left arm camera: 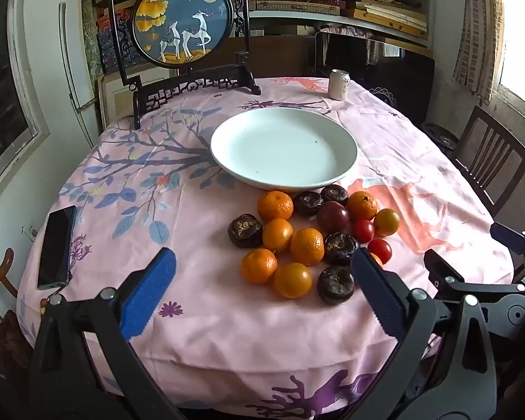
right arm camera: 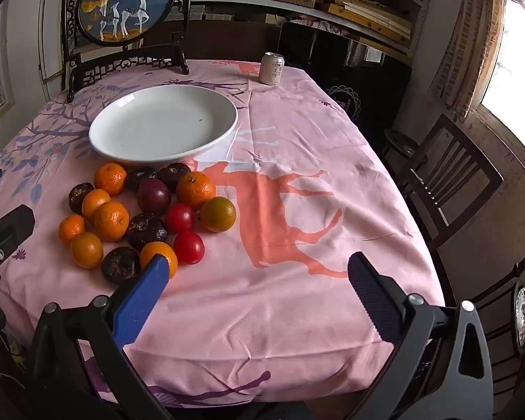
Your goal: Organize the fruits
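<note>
Several fruits lie in a loose cluster on the pink tablecloth: oranges (left arm camera: pixel 292 280) (right arm camera: pixel 111 220), dark wrinkled fruits (left arm camera: pixel 336 284) (right arm camera: pixel 147 231), a purple plum (left arm camera: pixel 333 215) (right arm camera: pixel 154 196) and red tomatoes (left arm camera: pixel 379 250) (right arm camera: pixel 189 247). Behind them sits a white plate (left arm camera: pixel 227 129) (right arm camera: pixel 108 122) with nothing on it. My left gripper (left arm camera: pixel 262 273) hovers open above the near edge of the cluster, fingers wide, holding nothing. My right gripper (right arm camera: pixel 259 273) is open over bare cloth to the right of the fruits, its blue finger (right arm camera: pixel 143 297) overlapping an orange.
A black phone (left arm camera: pixel 56 246) lies near the table's left edge. A drink can (left arm camera: pixel 338 84) (right arm camera: pixel 271 68) stands at the far side, next to a framed round deer picture (left arm camera: pixel 181 21). A wooden chair (right arm camera: pixel 444 178) stands to the right of the table.
</note>
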`<action>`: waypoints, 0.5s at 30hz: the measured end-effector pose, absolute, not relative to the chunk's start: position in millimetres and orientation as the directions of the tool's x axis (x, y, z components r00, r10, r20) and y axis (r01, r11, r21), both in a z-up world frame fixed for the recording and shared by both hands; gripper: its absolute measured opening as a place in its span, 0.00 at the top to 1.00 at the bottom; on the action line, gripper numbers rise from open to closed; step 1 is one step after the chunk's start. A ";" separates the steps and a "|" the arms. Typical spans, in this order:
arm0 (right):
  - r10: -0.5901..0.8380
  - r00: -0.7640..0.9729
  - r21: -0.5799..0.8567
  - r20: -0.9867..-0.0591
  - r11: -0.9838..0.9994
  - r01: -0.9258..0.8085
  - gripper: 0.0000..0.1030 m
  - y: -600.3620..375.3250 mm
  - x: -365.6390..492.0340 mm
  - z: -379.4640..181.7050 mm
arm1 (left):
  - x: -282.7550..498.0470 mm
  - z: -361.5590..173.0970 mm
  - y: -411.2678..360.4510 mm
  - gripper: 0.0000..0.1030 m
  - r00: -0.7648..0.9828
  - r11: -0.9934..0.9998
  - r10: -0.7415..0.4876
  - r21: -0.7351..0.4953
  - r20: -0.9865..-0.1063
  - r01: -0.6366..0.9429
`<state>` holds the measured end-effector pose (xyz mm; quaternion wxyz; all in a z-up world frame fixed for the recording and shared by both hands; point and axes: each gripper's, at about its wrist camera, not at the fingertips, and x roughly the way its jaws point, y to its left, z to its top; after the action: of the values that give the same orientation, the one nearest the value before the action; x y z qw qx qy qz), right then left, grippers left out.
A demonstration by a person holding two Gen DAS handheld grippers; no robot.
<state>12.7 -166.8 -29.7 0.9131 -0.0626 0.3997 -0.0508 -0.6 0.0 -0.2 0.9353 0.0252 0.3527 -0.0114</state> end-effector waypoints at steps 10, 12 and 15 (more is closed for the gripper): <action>-0.136 0.683 -0.148 -0.717 0.988 0.041 0.01 -165.9 10.9 -27.6 | 5.2 -5.7 2.7 0.02 0.723 0.999 0.000 0.030 -0.691 0.028; -0.136 0.683 -0.151 -0.717 0.988 0.038 0.01 -165.0 12.2 -29.5 | 4.9 -4.0 4.5 0.02 0.724 0.999 -0.003 0.026 -0.690 0.029; -0.134 0.685 -0.149 -0.716 0.988 0.039 0.01 -166.1 10.7 -30.5 | 4.7 -1.7 5.8 0.02 0.724 0.999 -0.005 0.023 -0.690 0.030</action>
<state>10.7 -166.1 -30.5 0.9160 -0.0608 0.3938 -0.0472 4.7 5.8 -1.7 0.9282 0.0164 0.3715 -0.0095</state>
